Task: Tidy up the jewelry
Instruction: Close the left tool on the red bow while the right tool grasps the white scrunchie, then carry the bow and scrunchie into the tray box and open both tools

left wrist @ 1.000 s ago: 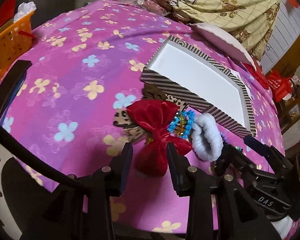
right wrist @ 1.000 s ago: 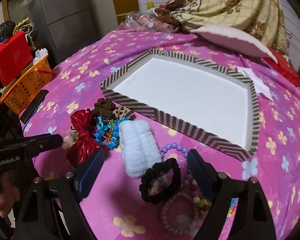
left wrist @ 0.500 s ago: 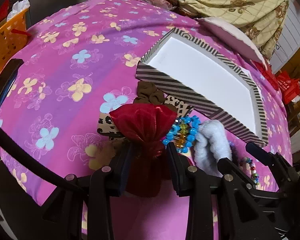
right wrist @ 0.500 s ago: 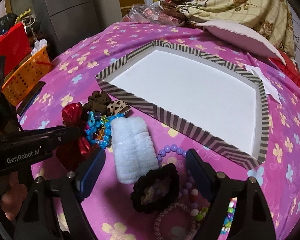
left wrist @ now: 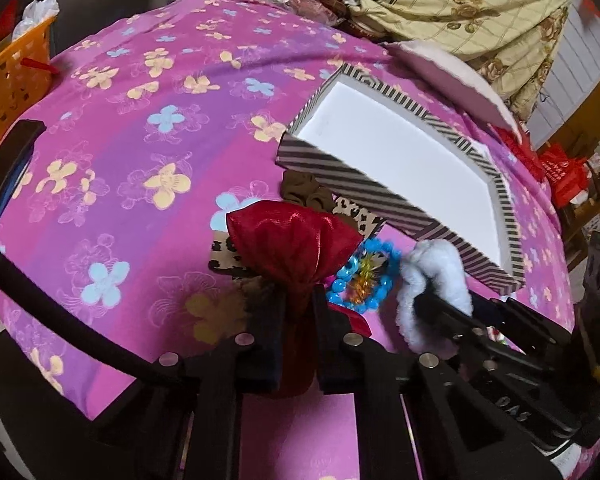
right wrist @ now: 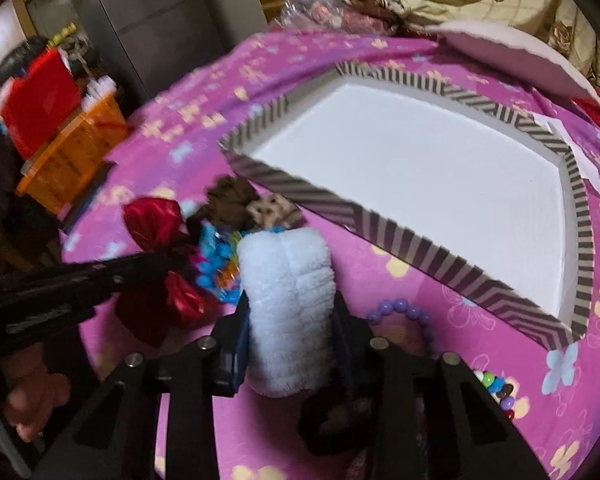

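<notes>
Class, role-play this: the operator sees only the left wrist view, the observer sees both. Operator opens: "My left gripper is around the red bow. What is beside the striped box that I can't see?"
Observer: A purple bead bracelet lies on the pink cloth just in front of the striped box, right of the white fluffy scrunchie.
Operator: Which part of the scrunchie is the right gripper on?
Observer: Its near end; the jaws are closing with that end between them.
Operator: Anything nearer the right gripper?
Observer: A dark scrunchie lies under its right finger, with multicoloured beads further right.
</notes>
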The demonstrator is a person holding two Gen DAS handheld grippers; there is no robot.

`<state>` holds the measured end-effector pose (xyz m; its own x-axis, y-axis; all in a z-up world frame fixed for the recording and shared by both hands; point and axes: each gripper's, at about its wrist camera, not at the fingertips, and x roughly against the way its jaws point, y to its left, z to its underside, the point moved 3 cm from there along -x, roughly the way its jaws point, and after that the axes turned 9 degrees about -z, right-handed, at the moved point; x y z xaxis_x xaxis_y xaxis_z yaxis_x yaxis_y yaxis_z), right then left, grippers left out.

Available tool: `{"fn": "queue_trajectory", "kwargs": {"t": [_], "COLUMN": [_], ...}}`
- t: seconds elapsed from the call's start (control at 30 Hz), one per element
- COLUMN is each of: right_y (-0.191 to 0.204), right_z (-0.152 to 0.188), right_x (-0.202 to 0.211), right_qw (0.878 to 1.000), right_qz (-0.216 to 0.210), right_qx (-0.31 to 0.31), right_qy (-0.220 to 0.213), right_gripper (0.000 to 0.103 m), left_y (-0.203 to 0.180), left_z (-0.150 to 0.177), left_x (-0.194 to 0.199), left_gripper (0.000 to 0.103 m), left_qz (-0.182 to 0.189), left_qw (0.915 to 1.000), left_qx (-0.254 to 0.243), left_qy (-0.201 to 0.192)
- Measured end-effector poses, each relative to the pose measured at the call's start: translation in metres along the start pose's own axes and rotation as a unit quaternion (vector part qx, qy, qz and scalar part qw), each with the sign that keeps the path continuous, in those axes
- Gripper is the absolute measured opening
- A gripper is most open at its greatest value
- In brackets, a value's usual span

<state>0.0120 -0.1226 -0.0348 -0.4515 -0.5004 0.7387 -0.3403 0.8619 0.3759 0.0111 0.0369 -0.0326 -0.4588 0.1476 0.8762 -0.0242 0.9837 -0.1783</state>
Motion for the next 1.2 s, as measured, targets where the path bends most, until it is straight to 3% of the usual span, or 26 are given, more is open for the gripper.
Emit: {"fn": "queue_trajectory", "kwargs": {"t": [0.33, 0.57, 0.73, 0.93, 1.2], "right_y": [0.014, -0.008, -0.031, -0.056, -0.074], "right_z": [-0.030, -0.059, -0.076, -0.089, -0.088], "right_x": [0.039, 0.046, 0.031, -0.007, -0.046], "right_qw": [0.999, 0.997, 0.996, 0.994, 0.993], "right_qz": [-0.008, 0.019, 0.026, 0.036, 0.041], "right_qx": [0.002, -0.024, -0.052, -0.088, -0.108], "right_qy": [-0.050, -0.073, -0.071, -0.050, -0.015], "right_gripper": [0.037, 0.037, 0.037, 0.037, 0.038], "left_y": [-0.005, -0.020, -0.037, -0.057, -0.063], "left_z": [-0.013, -0.051, -0.087, -0.123, -0.132], "left_x": [0.047, 0.048, 0.029, -0.021, -0.071], "left_gripper": [0.032, 0.032, 0.032, 0.032, 0.032], "left_qz": [0.023, 0.023, 0.016, -0.010, -0.033], "left_qw": [0.9985, 0.9973, 0.9971, 0.9976, 0.9965], "left_qx": [-0.027, -0.040, -0.049, -0.061, -0.076], "left_qy": [-0.042, -0.057, -0.055, -0.032, 0.007]}}
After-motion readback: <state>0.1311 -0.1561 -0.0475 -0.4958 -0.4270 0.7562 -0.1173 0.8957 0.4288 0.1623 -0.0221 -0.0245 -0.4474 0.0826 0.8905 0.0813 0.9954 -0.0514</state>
